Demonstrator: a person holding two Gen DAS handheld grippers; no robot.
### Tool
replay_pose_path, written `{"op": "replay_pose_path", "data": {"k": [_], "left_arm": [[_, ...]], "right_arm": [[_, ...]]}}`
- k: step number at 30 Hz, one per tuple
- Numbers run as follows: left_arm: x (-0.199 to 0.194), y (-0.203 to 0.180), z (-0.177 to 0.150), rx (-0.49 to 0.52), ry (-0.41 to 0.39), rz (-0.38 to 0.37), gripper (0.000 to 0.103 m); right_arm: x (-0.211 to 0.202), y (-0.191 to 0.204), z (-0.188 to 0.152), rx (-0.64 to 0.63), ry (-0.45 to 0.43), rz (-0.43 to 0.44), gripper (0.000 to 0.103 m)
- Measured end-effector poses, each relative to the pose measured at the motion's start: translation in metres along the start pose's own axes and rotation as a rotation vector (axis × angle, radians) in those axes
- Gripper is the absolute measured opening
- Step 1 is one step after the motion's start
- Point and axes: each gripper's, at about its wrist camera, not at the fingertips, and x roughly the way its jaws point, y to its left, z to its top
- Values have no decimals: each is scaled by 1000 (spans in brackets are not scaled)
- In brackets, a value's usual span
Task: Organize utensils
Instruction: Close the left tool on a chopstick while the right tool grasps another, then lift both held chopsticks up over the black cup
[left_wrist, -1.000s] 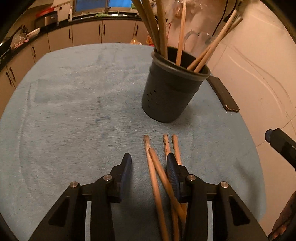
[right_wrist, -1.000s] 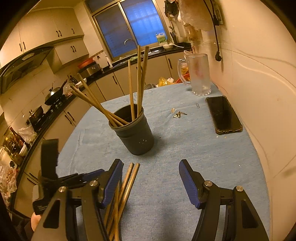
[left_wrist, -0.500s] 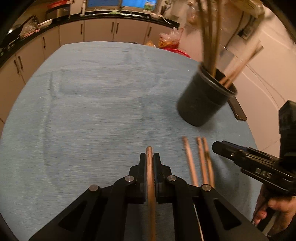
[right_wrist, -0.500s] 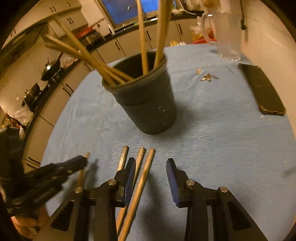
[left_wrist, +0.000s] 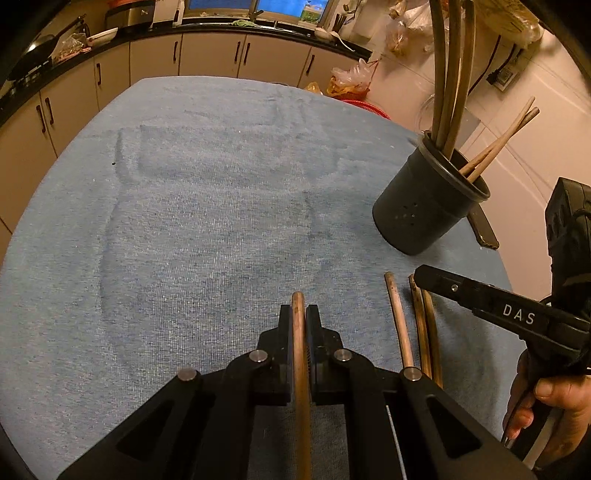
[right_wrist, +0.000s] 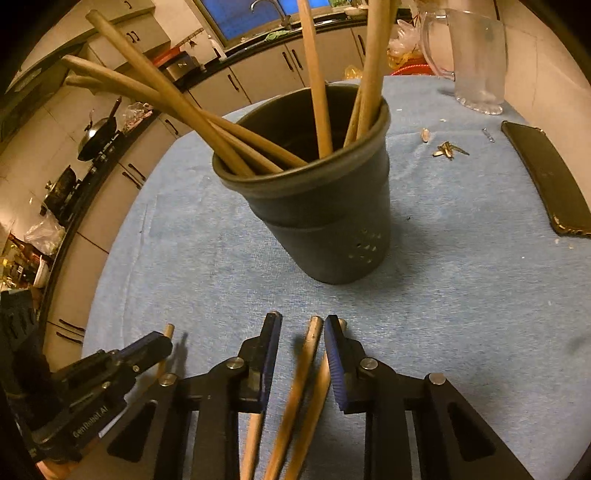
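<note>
My left gripper (left_wrist: 299, 314) is shut on one wooden chopstick (left_wrist: 300, 354), held just above the blue cloth (left_wrist: 207, 221). Three more chopsticks (left_wrist: 400, 325) lie on the cloth to its right. My right gripper (right_wrist: 303, 323) is low over them, jaws closing, with two sticks (right_wrist: 304, 365) between the blue pads, which do not pinch them. A dark holder (right_wrist: 325, 221) with several chopsticks standing in it sits just beyond. The right wrist view also shows the left gripper (right_wrist: 159, 343) at the lower left, the held stick's tip (right_wrist: 168, 328) poking out.
A black phone (right_wrist: 546, 181) lies at the cloth's right edge and a glass mug (right_wrist: 476, 55) stands at the far right. Small scraps (right_wrist: 448, 149) lie between them. A hand (left_wrist: 546, 398) holds the right gripper's handle. Kitchen cabinets ring the table's far side.
My left gripper shut on one chopstick and carried it left, away from the other three. My right gripper came down closer to the holder, over those sticks, and its jaws narrowed.
</note>
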Motion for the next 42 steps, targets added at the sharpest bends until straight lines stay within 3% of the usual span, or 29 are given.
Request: {"op": "replay_pose_path", "data": {"k": [4, 8, 15, 21, 31, 34, 42], "left_arm": [[9, -3, 0, -2, 9, 4, 7], [19, -1, 0, -7, 22, 12, 7], [30, -5, 10, -6, 38, 18, 7], [42, -1, 30, -35, 92, -5, 7], [57, -12, 46, 21, 82, 66, 6], [45, -13, 46, 0, 42, 32, 6], [-50, -45, 58, 89, -168, -48, 6]], "right_arm": [[11, -1, 0, 15, 29, 11, 23], [18, 1, 2, 7, 29, -34, 12], [25, 24, 6, -103, 41, -130, 9], [0, 23, 0, -76, -25, -56, 8], [-69, 27, -15, -102, -145, 15, 8], [-88, 33, -18, -115, -185, 36, 8], [-151, 48, -23, -169, -313, 83, 8]]}}
